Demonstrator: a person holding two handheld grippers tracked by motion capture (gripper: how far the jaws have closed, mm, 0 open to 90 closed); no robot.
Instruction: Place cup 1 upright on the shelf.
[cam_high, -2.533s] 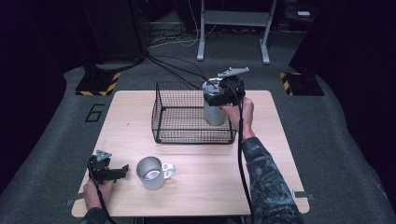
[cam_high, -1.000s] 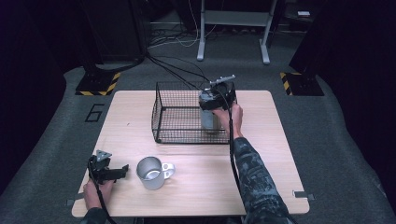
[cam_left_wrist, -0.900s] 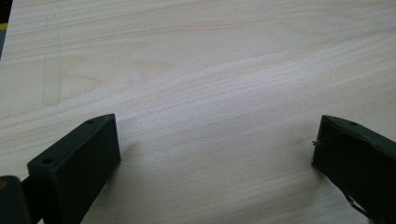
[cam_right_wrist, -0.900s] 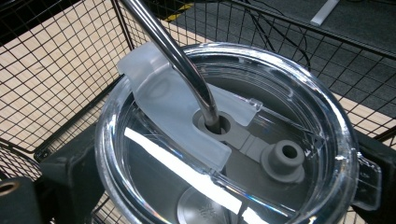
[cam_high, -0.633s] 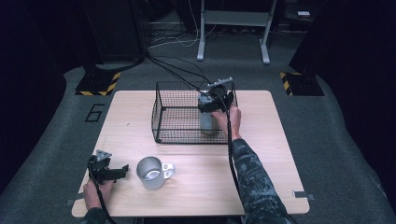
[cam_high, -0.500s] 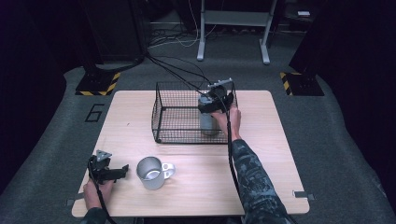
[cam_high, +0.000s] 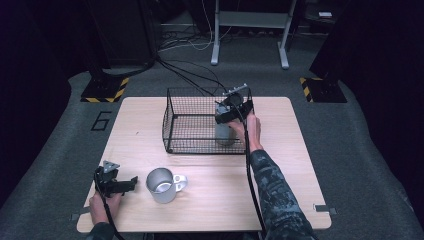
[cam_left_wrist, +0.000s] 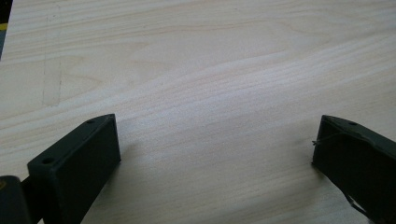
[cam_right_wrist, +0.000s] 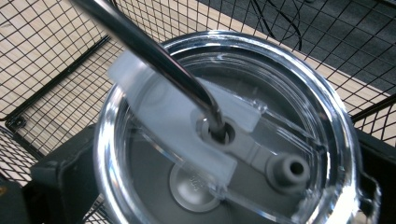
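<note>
Light wood table (cam_high: 300, 165) on grey carpet, dark room around it; yellow-black striped floor plates (cam_high: 102, 90) at both far corners, cables (cam_high: 185, 70) trailing off the back, a metal stand (cam_high: 247, 30) behind.

Left side: left hand (cam_high: 102, 205) low at the near-left corner, holding the left gripper (cam_high: 122, 184) down close to the tabletop, pointed right toward the steel mug (cam_high: 161, 185), which stands upright just beside it, not touching. Left gripper view: jaws spread wide, bare wood grain between them.

Middle: black wire basket (cam_high: 190, 127) on the far half of the table, open top.

Right: right forearm in a camouflage sleeve (cam_high: 275, 195) reaches forward, right hand (cam_high: 250, 131) at the basket's right wall. Right gripper (cam_high: 227, 120) is over the basket's right end, pinching a steel tumbler (cam_high: 225, 134) (clear lid, metal straw through it). Tumbler is upright inside the basket at its near-right corner; can't tell if its base is on the basket floor. Right gripper view: jaws pressed against both sides of the tumbler just under the clear lid (cam_right_wrist: 229, 135), straw (cam_right_wrist: 154, 51) slanting up-left, basket mesh all around.
</note>
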